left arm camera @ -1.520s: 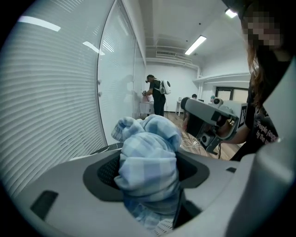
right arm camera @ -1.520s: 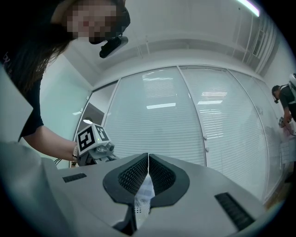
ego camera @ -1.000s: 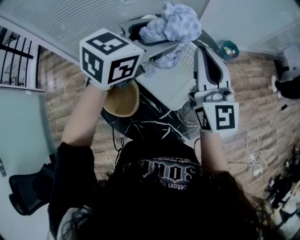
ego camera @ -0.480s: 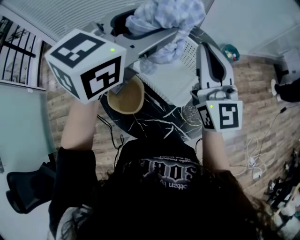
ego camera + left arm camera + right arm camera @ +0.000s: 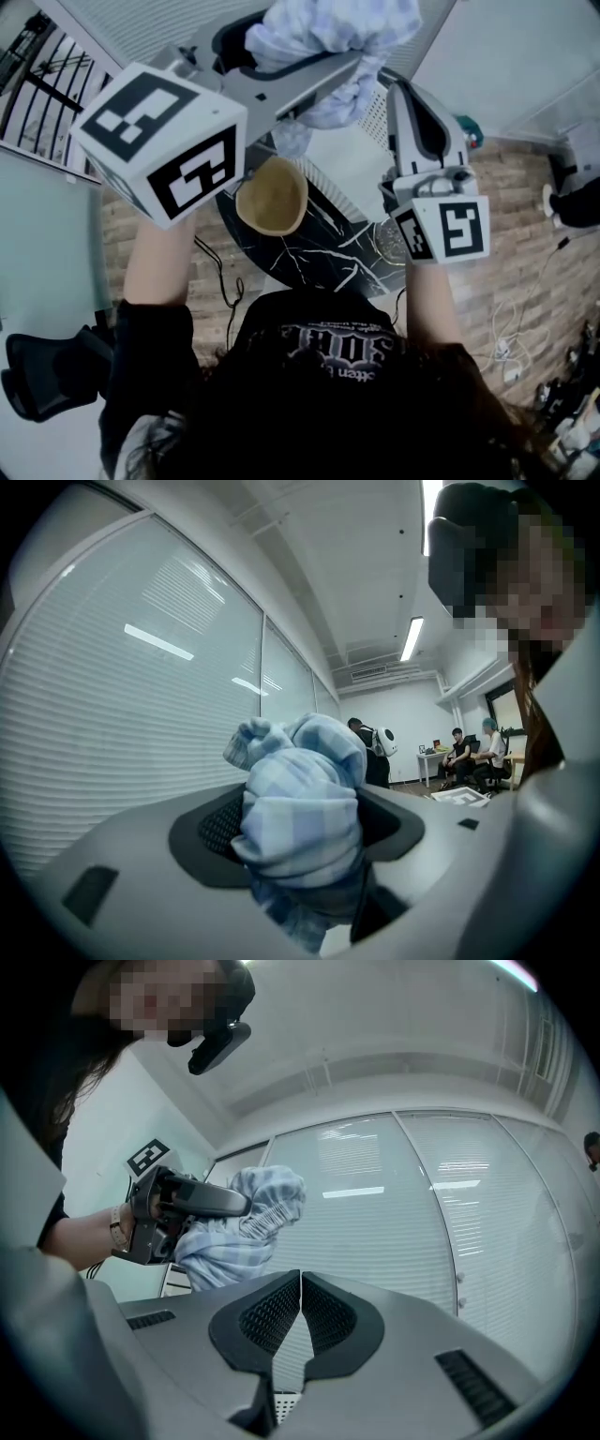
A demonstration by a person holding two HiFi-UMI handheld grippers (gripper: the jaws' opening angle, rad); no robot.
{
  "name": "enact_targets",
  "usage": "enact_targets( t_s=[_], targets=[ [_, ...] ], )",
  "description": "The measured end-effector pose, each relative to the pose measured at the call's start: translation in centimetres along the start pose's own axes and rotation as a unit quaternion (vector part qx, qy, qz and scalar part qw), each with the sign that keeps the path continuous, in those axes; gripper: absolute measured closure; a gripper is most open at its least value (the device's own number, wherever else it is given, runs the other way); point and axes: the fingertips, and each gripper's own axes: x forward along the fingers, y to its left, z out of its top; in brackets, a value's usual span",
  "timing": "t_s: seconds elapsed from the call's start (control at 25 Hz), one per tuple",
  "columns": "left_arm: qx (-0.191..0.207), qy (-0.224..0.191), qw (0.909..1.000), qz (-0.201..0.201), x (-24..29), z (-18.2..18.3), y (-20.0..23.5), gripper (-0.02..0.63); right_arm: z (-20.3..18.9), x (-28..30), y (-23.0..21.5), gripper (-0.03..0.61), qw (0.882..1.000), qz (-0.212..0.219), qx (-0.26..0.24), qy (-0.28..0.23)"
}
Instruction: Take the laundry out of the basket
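Note:
A crumpled blue-and-white checked cloth (image 5: 328,28) hangs high in the air, with my left gripper (image 5: 314,70) shut on it. In the left gripper view the cloth (image 5: 300,799) bulges out between the two dark pads and covers most of the gap. The white perforated laundry basket (image 5: 352,164) stands below and beyond it on the table. My right gripper (image 5: 412,98) is raised beside the basket on the right, shut, with nothing in it. The right gripper view shows its pads (image 5: 323,1312) meeting, with the cloth (image 5: 234,1232) and the left gripper (image 5: 187,1199) to the upper left.
A wooden bowl (image 5: 272,197) and a glass dish (image 5: 389,244) sit on the black marble table (image 5: 309,253). A black chair (image 5: 47,375) stands at the lower left and cables (image 5: 506,337) lie on the brick-pattern floor. Window blinds fill the background; people sit far back (image 5: 459,757).
My left gripper has lifted the cloth higher and closer to the head camera. The right gripper has risen a little beside the basket.

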Motion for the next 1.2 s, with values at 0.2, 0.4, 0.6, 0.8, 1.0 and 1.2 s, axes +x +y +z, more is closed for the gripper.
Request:
enact_targets(
  t_s=[0.2,0.4,0.6,0.8,1.0,1.2],
  targets=[
    [0.013,-0.016,0.9995,0.025,-3.1,1.2,0.4,0.307,1.1,1.0,2.4,0.551,1.0,0.021,0.003,-0.018],
    [0.024,-0.024,0.998,0.054,-6.3,1.9,1.1,0.307,2.2,2.5,5.3,0.551,0.999,0.044,0.007,-0.031],
    [0.031,-0.033,0.9946,0.093,-9.8,2.6,2.2,0.307,3.2,3.8,8.1,0.551,0.997,0.068,0.015,-0.042],
    [0.027,-0.027,0.9907,0.131,-12.4,1.1,2.6,0.307,3.5,4.6,10.9,0.551,0.994,0.093,0.029,-0.049],
    [0.005,-0.029,0.9849,0.171,-14.2,-1.1,2.8,0.307,2.6,4.3,13.0,0.551,0.991,0.12,0.034,-0.04],
    [0.002,-0.016,0.9765,0.215,-15.4,-3.7,2.0,0.306,0.7,2.8,14.3,0.551,0.989,0.139,0.037,-0.02]
  ],
)
